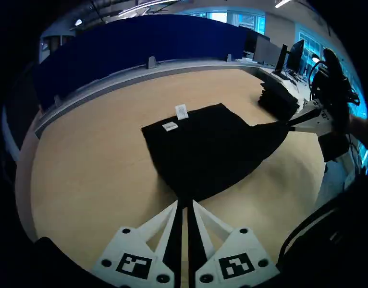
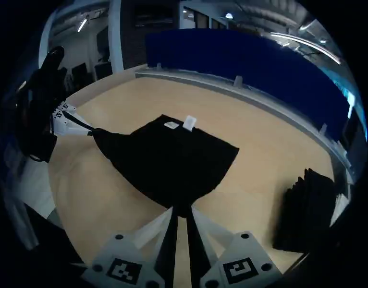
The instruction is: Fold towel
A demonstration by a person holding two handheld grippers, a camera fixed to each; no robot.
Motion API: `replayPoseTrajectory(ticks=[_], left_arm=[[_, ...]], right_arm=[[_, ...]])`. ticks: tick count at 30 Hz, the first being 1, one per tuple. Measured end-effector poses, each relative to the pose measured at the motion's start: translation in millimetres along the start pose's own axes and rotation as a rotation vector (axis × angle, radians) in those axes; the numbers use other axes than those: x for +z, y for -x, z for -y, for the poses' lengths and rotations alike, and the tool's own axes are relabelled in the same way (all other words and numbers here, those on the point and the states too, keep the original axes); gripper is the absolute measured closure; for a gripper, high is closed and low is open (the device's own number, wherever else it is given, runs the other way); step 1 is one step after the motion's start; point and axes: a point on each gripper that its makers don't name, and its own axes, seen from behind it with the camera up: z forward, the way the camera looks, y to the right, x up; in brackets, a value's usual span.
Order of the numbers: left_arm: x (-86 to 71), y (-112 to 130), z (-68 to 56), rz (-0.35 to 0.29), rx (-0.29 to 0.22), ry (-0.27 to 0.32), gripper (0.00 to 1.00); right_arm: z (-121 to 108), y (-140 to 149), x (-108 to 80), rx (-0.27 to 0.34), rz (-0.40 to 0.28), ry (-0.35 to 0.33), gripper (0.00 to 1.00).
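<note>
A black towel [image 1: 208,149] with two white tags lies spread on the light wooden table [image 1: 97,158], two of its corners lifted. My left gripper [image 1: 185,204] is shut on the near corner in the left gripper view. That view has my right gripper [image 1: 286,125] at the right, pinching the other corner. In the right gripper view the towel [image 2: 174,158] stretches ahead, with my right gripper [image 2: 180,211] shut on its near corner. My left gripper [image 2: 90,130] holds the far left corner there.
A stack of folded black towels [image 1: 279,98] sits at the table's far right; the same stack [image 2: 306,209] is at the lower right of the right gripper view. A blue partition [image 1: 136,43] runs behind the table. Monitors [image 1: 292,55] stand beyond.
</note>
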Motion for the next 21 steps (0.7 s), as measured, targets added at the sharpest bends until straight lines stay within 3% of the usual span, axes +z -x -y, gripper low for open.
replayPoseTrajectory(ticks=[11, 21], left_arm=[[-33.8, -24, -8.0, -0.04, -0.03, 0.004, 0.94], [-35.3, -26, -8.4, -0.045, -0.052, 0.007, 0.94]], right_arm=[[5, -29, -37.7, -0.016, -0.026, 0.001, 0.88], [5, -28, -39.9, -0.01, -0.012, -0.002, 0.88]])
